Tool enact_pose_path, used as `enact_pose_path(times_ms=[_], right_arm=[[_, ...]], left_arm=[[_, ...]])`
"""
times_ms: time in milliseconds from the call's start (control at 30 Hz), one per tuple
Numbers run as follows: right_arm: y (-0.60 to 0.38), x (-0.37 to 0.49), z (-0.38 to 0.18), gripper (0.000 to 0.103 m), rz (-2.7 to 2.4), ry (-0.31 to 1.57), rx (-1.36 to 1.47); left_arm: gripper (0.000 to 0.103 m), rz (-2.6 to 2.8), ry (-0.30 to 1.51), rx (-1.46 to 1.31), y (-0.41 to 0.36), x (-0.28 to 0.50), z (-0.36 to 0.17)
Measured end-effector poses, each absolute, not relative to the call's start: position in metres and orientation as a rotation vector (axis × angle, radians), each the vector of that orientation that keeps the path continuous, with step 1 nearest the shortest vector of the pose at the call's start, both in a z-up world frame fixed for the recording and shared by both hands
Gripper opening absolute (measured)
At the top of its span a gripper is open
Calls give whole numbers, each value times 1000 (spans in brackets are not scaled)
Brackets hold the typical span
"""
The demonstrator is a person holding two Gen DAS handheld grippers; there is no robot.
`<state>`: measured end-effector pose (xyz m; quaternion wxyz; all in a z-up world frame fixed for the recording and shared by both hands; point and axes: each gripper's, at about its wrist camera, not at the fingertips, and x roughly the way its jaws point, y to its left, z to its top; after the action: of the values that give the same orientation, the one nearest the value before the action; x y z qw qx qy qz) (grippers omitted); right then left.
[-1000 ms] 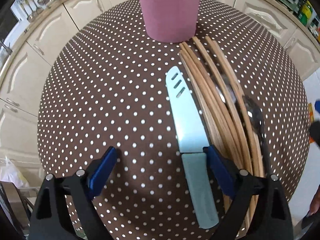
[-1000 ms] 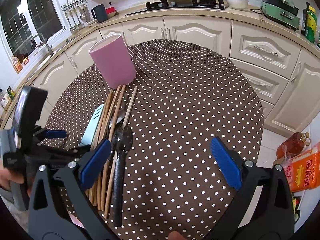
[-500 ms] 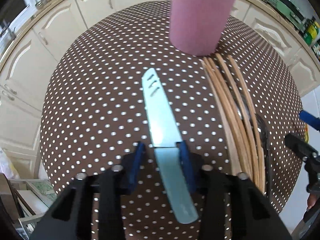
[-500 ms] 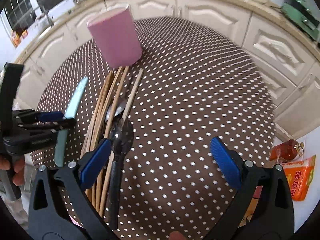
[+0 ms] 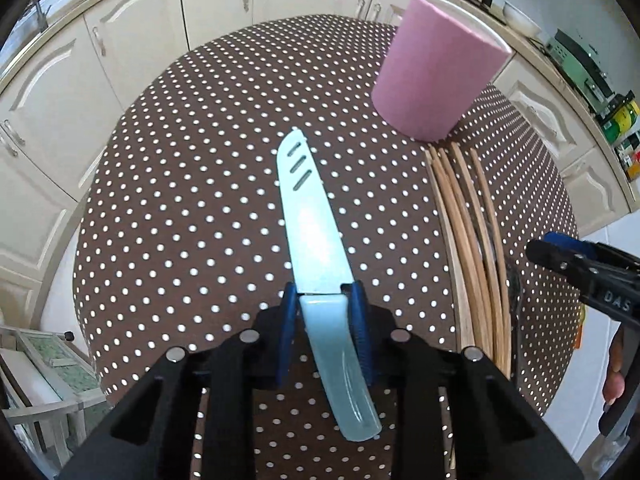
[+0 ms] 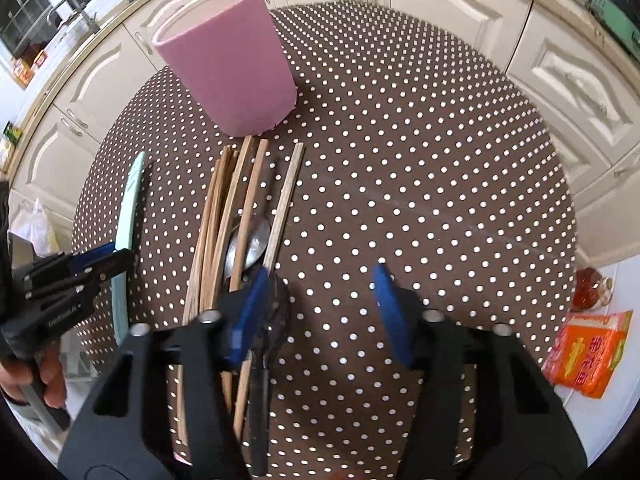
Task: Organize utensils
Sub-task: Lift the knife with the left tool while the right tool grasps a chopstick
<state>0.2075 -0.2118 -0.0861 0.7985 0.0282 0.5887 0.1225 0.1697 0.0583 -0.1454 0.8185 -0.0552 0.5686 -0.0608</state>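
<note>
Knife (image 5: pixel 320 280) sits clamped in your left gripper (image 5: pixel 324 300): both blue pads (image 5: pixel 289 312) press the pale teal handle just behind the blade, jaws narrow on it. Blade points forward and away from you, slotted tip toward the far side, raised off the polka-dot table (image 5: pixel 180 200); handle butt hangs back toward the camera. In the right wrist view the same knife shows edge-on at the left, held by that left gripper above its own shadow on the cloth.

Your right gripper (image 6: pixel 320 304) has jaws spread wide, nothing between them. Its left pad (image 6: pixel 250 312) lies just beside the dark spoon (image 6: pixel 272 320), whose black handle runs back under the gripper body; can't tell if pad and spoon touch. Right pad hovers over bare cloth.

Next out, a metal spoon (image 6: pixel 250 246) lies among the wooden chopsticks (image 6: pixel 244 208), partly under them. Chopsticks lie in a loose bundle, fanned slightly, far ends reaching toward the pink holder (image 6: pixel 232 64), nearest ones just at its base.

Pink holder stands upright, open top up, at the far side of the table. Beyond it, cream cabinets (image 6: pixel 460 4). Off the table at right, an orange packet (image 6: pixel 588 352) lies on the floor.
</note>
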Motion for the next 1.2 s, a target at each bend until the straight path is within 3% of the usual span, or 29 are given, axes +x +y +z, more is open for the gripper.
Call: enact_pose_path(times_ms=[100, 700, 833, 1200], right_arm=[[-200, 212, -82, 37, 291, 1260, 59], [-149, 263, -98, 23, 313, 1309, 96], [-131, 272, -103, 8, 330, 1307, 109], [-110, 262, -65, 7, 388, 1118, 111]], left_arm=[[27, -130, 1197, -114, 64, 167, -139], [27, -175, 1138, -137, 44, 183, -122], [27, -187, 1106, -144, 43, 181, -118], [27, -219, 928, -136, 35, 174, -85]])
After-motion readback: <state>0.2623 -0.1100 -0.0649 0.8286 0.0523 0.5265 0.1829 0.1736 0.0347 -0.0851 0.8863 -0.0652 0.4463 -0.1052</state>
